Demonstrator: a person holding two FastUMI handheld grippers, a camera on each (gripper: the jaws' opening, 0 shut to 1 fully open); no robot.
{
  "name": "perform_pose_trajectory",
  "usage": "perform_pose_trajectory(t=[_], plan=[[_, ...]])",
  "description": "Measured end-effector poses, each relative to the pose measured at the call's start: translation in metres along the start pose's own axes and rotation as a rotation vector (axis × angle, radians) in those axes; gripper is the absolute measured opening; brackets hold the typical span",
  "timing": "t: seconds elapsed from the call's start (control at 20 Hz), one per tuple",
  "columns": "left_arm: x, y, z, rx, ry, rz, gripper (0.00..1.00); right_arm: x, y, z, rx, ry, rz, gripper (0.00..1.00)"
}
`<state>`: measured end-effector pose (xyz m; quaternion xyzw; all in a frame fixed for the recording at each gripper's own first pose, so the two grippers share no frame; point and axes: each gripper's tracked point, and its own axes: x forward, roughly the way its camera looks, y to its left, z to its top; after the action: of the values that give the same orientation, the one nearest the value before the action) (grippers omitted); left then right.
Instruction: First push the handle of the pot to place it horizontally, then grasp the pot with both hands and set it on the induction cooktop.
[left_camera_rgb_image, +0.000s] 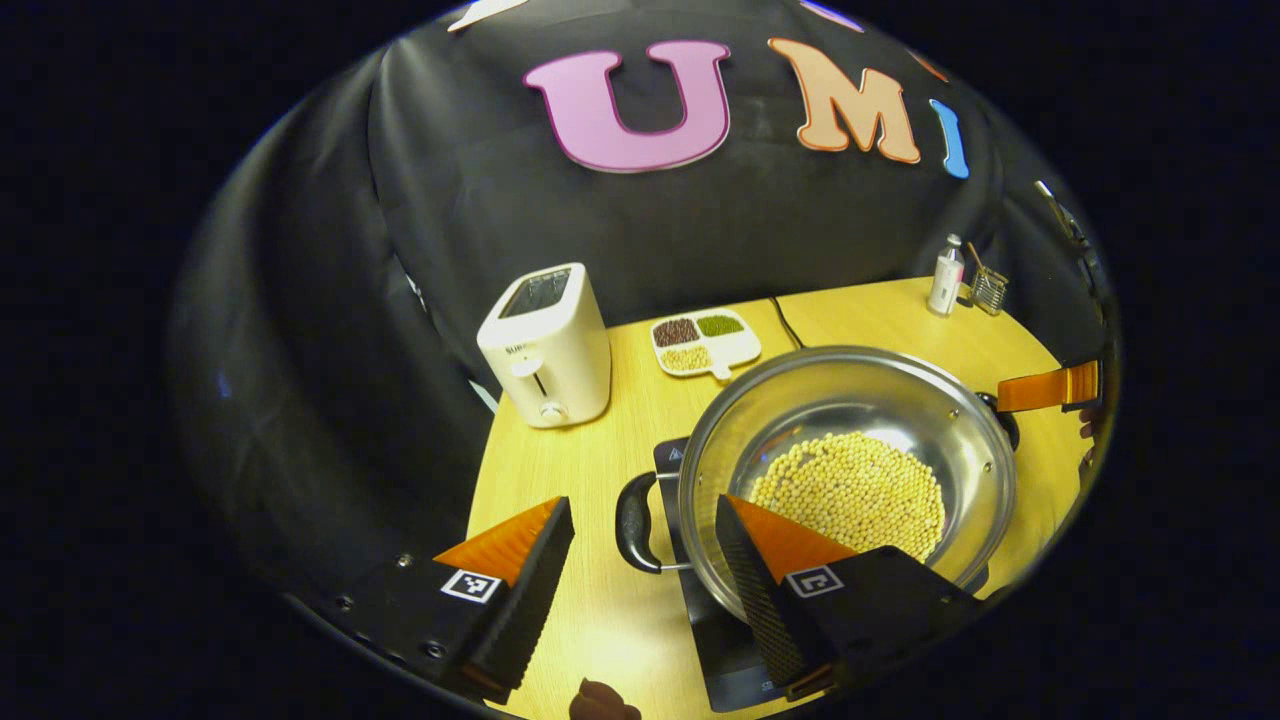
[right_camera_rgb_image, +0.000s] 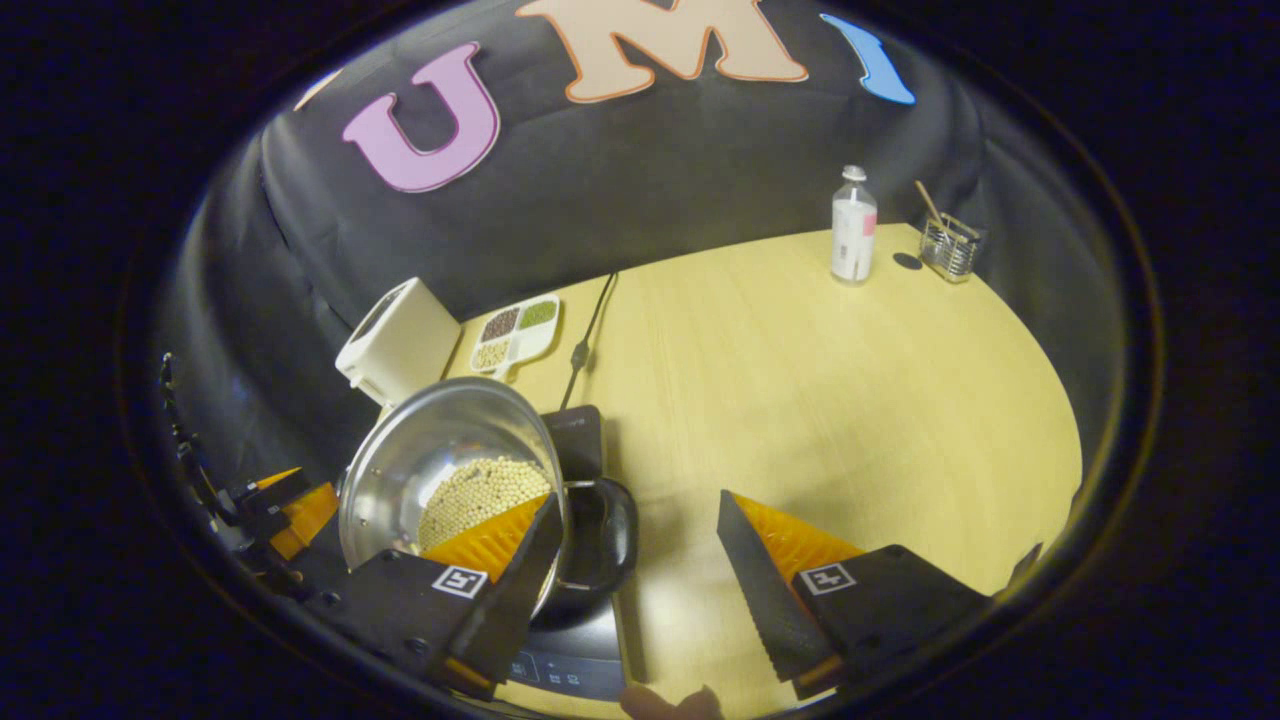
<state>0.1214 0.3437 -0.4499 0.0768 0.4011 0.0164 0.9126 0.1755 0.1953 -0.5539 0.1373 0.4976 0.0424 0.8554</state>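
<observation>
Steel round pot (left_camera_rgb_image: 850, 460) w/ yellow beans sits on black induction cooktop (left_camera_rgb_image: 725, 655) at lower centre, prob heavy, rigid & slick, so take its black loop handles (left_camera_rgb_image: 637, 523); both hand-held grippers, left (left_camera_rgb_image: 640, 570) & right (right_camera_rgb_image: 635, 570), spread, pinching nothing.

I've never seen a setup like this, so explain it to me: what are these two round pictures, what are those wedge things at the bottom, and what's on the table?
A person holds a two-finger gripper in each hand, with a camera riding on each. The wedges are each gripper's own fingers. The left gripper and right gripper are both open, each straddling a black handle of the steel pot. The pot holds pale beans and sits on the induction cooktop. On the table: a toaster, a divided bean dish, a bottle.
</observation>
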Motion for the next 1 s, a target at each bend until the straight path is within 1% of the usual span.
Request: perform_pose_trajectory(t=[0.15,0.2,0.25,0.35,0.4,0.45,0.55,0.6,0.7,0.8,0.85,0.9,0.95,1.0], plan=[[-0.02,-0.017,0.016,-0.019,-0.033,0.023,0.88,-0.006,-0.01,0.005,-0.01,-0.03,0.015,0.94],[-0.027,-0.024,0.021,-0.025,-0.044,0.028,0.86,-0.008,-0.014,0.007,-0.017,-0.041,0.021,0.94],[-0.034,-0.029,0.024,-0.028,-0.05,0.037,0.88,-0.011,-0.017,0.009,-0.025,-0.048,0.028,0.97],[-0.051,-0.041,0.031,-0.036,-0.07,0.052,0.88,-0.015,-0.021,0.009,-0.033,-0.061,0.046,0.97],[-0.06,-0.047,0.035,-0.039,-0.076,0.059,0.87,-0.017,-0.023,0.008,-0.035,-0.066,0.058,0.94],[-0.069,-0.052,0.037,-0.041,-0.083,0.066,0.88,-0.019,-0.025,0.008,-0.038,-0.072,0.068,0.97],[-0.086,-0.064,0.045,-0.045,-0.119,0.077,0.88,-0.019,-0.03,0.009,-0.05,-0.101,0.089,0.97],[-0.095,-0.071,0.046,-0.046,-0.122,0.081,0.88,-0.021,-0.034,0.007,-0.05,-0.102,0.09,0.94],[-0.117,-0.092,0.056,-0.051,-0.14,0.077,0.87,-0.032,-0.035,0.006,-0.028,-0.115,0.109,0.94],[-0.132,-0.11,0.071,-0.056,-0.181,0.066,0.87,-0.037,-0.036,0.01,-0.014,-0.144,0.113,0.97],[-0.139,-0.117,0.08,-0.054,-0.206,0.056,0.87,-0.04,-0.036,0.015,-0.002,-0.169,0.115,0.94],[-0.146,-0.124,0.088,-0.049,-0.232,0.042,0.87,-0.046,-0.036,0.02,0.019,-0.197,0.118,0.97],[-0.155,-0.132,0.095,-0.04,-0.253,0.023,0.87,-0.051,-0.034,0.027,0.042,-0.227,0.122,0.94],[-0.164,-0.136,0.101,-0.028,-0.276,0.011,0.87,-0.057,-0.032,0.032,0.059,-0.257,0.122,0.94]])
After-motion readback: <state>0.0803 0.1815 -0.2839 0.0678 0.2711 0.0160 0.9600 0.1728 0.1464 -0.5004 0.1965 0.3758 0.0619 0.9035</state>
